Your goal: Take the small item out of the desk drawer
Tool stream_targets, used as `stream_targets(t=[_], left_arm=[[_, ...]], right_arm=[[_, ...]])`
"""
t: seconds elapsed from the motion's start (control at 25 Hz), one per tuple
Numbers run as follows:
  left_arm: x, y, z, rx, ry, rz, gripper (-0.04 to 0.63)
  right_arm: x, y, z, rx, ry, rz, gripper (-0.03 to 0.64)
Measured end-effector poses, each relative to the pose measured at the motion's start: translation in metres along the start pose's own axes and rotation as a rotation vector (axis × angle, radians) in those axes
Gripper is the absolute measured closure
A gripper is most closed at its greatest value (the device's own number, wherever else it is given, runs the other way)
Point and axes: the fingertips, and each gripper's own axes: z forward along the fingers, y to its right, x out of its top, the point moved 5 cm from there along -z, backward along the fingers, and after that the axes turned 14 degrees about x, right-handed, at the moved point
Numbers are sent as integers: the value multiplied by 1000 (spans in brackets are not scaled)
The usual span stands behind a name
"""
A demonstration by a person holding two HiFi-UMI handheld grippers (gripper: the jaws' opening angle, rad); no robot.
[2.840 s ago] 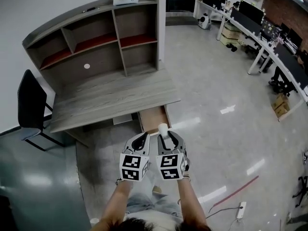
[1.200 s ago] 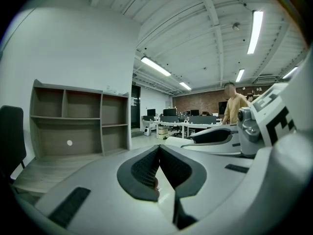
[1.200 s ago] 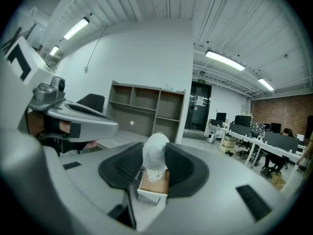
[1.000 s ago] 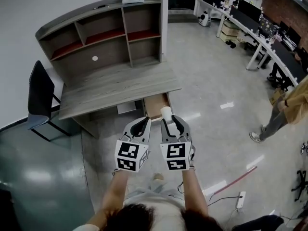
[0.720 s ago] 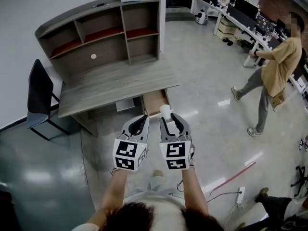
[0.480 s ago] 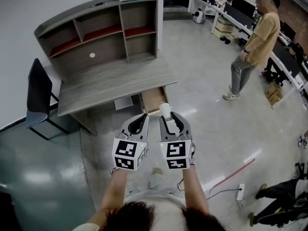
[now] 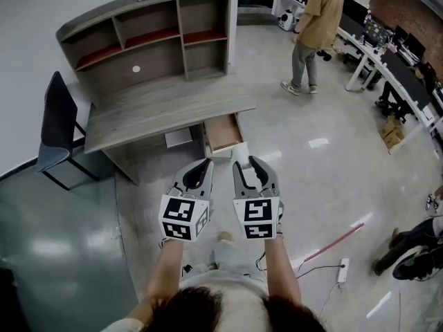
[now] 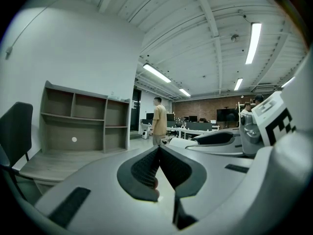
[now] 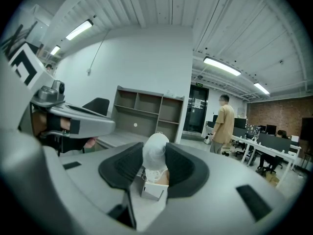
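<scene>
While the right claw (image 7: pixel 245 164) pinches one small white item (image 9: pixel 155 152) in the air, near and outside the one open drawer (image 7: pixel 223 131), left claw (image 7: pixel 205 164) closed and empty, one grey desk (image 7: pixel 159 113), one black chair (image 7: pixel 55 126), one person (image 7: pixel 315 26) standing beyond.

Passer-by (image 7: pixel 315 30) walked away, drawer (image 7: pixel 223 131) farther off

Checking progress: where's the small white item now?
The small white item sits clamped in the right claw, mid head view, near the open desk drawer.
</scene>
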Motion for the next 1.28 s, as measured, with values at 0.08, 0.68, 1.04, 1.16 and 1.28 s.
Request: stream_targets(t=[0.08,0.68,1.04,1.16,1.28], left_arm=[[-1,2,-8,1,2,1,578],[4,10,-51,5,26,-2,578],[2,15,-75,13,31,-11,578],[0,17,-84,16,32,-11,578],[-1,18,-91,18,36,-11,578]], right_arm=[[0,-4,-7,-4,3,-2,462],[5,-27,-46,-13,29,-20,462],[3,-39,-65,-14,25,-22,462],[3,-46,-71,-10,28,-29,462],[2,-52,-77,-6,32,-34,462]])
